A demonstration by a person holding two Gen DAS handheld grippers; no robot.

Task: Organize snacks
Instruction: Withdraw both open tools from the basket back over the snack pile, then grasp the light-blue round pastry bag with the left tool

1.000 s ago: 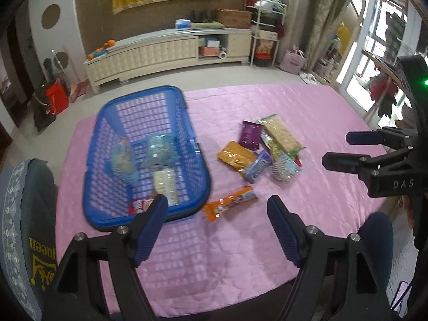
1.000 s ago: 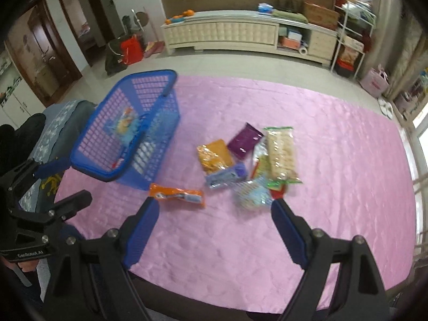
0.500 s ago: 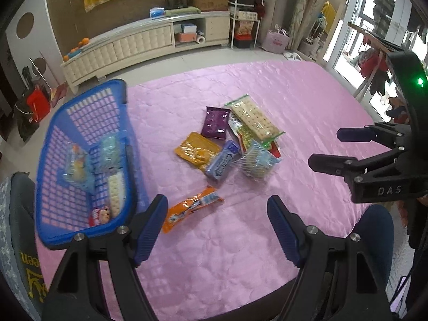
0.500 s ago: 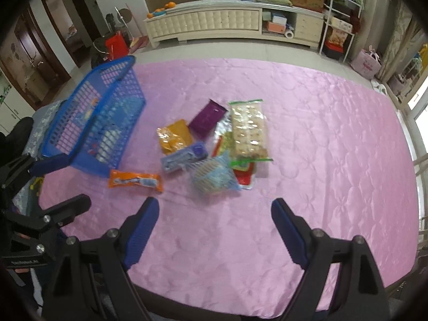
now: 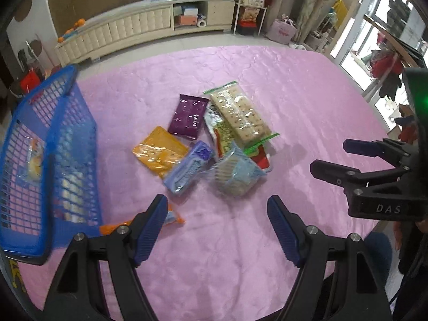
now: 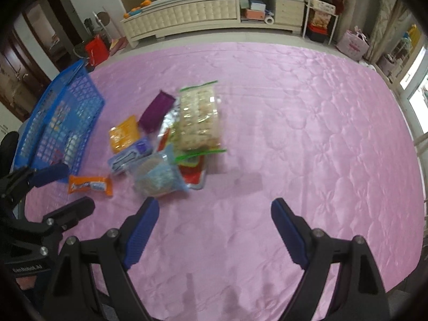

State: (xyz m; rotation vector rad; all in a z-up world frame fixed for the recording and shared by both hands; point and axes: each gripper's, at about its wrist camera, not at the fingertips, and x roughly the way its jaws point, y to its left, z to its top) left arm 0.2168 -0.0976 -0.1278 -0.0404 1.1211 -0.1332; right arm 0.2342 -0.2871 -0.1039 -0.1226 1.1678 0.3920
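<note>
A pile of snack packs lies mid-table: a cracker bag [image 5: 240, 112] [image 6: 199, 119], a purple pack [image 5: 188, 115] [image 6: 156, 111], a yellow pack [image 5: 159, 151] [image 6: 124, 133], a lavender pack [image 5: 190, 167] [image 6: 131, 157], a light blue bag [image 5: 236, 174] [image 6: 157, 176]. An orange bar [image 6: 89, 184] lies nearer, partly hidden in the left wrist view [image 5: 171, 218]. The blue basket [image 5: 53, 144] [image 6: 61, 125] at left holds several snacks. My left gripper [image 5: 216, 227] is open and empty, just short of the pile. My right gripper [image 6: 214, 230] is open and empty, right of the pile.
The table wears a pink quilted cloth [image 5: 267, 254] [image 6: 307, 133]. A cream low cabinet [image 6: 200, 13] and a shelf rack [image 5: 248, 2] stand beyond the far edge. A dark chair [image 6: 8, 144] sits by the basket.
Both grippers have swung right and moved in toward the snack pile. The basket has slid to the left edge of both views. Both jaws stay open.
</note>
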